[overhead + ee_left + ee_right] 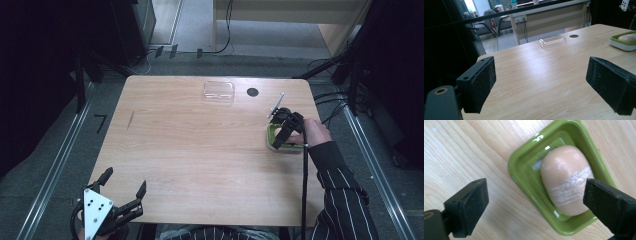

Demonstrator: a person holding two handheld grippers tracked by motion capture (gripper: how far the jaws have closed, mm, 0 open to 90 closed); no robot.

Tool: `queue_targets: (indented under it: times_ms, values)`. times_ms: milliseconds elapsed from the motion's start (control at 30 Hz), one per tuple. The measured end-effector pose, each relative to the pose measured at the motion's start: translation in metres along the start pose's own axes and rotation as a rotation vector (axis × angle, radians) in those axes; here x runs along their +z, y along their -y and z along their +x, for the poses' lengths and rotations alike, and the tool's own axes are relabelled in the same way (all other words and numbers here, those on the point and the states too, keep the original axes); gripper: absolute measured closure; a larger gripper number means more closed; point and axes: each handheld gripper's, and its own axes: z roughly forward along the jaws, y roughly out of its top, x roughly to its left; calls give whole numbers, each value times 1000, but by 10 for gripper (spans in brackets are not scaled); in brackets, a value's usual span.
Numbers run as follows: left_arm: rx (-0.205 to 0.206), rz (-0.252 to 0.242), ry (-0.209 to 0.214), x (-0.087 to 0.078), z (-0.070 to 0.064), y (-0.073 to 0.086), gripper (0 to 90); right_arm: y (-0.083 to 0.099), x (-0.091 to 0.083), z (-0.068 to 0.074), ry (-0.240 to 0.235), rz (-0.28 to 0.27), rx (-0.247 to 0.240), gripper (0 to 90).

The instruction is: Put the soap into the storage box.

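A green soap dish (524, 157) (271, 131) (624, 43) sits near the table's right edge and holds a peach-coloured bar of soap (566, 177). My right gripper (284, 134) (536, 202) hovers just above the dish, open, with its jaws spread either side of the soap and nothing between them. A clear plastic lid or box (219, 91) (552, 40) lies at the far middle of the table. My left gripper (125, 186) (541, 85) is open at the near left corner, pointing across the bare wood.
The wooden table (200, 150) has a round dark hole (252, 92) near its far edge, beside the clear box. Cables and dark stands line the floor on the right. A cable (303, 190) trails from the right gripper along the striped sleeve.
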Motion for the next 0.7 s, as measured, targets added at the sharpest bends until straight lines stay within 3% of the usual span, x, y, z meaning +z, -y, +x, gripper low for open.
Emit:
queue_targets:
  times_ms: [433, 700]
  values:
    - [-1, 0, 4, 0, 0, 0, 96, 4, -4, 34, 28, -3, 59, 54]
    - [2, 1, 5, 1, 0, 0, 96, 16, -2, 52, 40, 9, 53, 54]
